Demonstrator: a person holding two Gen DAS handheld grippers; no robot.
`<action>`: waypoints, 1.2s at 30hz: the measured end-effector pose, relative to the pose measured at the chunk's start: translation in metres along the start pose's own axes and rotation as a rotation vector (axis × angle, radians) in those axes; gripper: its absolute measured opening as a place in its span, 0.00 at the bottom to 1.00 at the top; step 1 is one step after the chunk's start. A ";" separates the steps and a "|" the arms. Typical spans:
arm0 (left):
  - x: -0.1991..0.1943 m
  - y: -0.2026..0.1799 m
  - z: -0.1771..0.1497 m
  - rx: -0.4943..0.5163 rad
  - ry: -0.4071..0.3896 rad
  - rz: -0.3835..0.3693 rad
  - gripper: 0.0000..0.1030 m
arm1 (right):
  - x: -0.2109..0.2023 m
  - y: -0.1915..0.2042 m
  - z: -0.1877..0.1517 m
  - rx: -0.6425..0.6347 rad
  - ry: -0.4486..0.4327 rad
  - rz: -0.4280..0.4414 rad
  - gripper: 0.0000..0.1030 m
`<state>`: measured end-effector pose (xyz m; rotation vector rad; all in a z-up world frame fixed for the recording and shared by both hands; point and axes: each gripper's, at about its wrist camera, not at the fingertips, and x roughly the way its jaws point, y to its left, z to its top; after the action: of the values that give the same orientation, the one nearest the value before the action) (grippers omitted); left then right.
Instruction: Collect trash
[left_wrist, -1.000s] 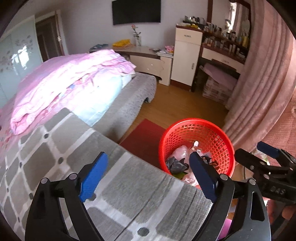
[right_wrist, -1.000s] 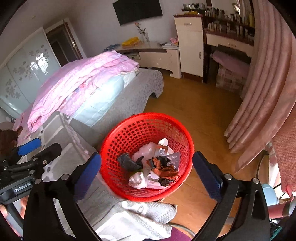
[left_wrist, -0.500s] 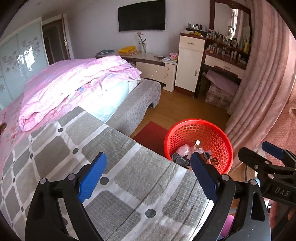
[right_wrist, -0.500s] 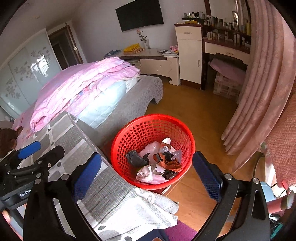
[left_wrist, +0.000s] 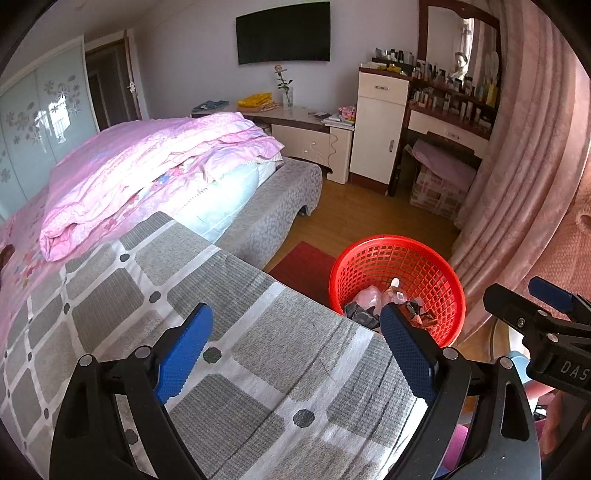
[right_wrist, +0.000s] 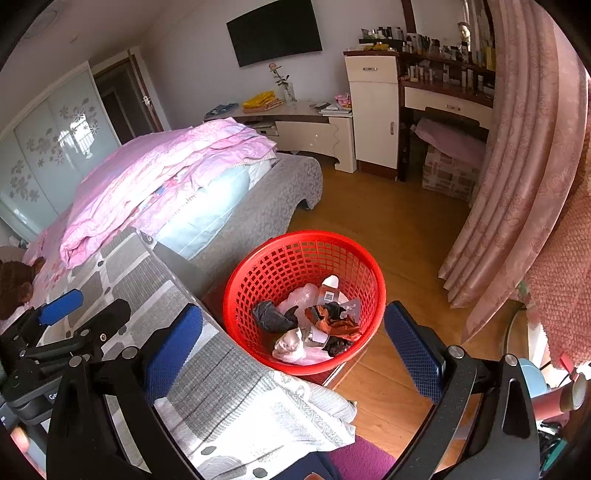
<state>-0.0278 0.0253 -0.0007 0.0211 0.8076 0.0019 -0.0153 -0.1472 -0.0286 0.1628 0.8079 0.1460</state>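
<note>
Blue-padded left claw (left_wrist: 297, 345) and right claw (right_wrist: 293, 349) gape empty

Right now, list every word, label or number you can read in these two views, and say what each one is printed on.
"DAS" - white letters on the black body of the right gripper, at the right edge of the left wrist view; cut off there.
"Ge" - white letters on the black body of the left gripper, at the left of the right wrist view; the rest is hidden.
Label on the white bottle in the red basket: too small to read.
Bottles on the dresser shelf: too blurred to read.
</note>
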 end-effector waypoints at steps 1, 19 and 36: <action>0.000 0.000 0.000 0.000 0.000 0.001 0.86 | 0.000 0.000 0.000 0.000 0.000 -0.001 0.93; 0.000 0.002 0.000 -0.002 0.003 -0.001 0.86 | 0.004 0.005 -0.001 -0.006 0.018 -0.001 0.93; -0.001 0.005 -0.002 -0.004 0.005 0.000 0.86 | 0.003 0.005 -0.001 -0.005 0.018 -0.001 0.93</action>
<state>-0.0300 0.0300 -0.0008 0.0171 0.8131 0.0038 -0.0138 -0.1415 -0.0304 0.1566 0.8258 0.1485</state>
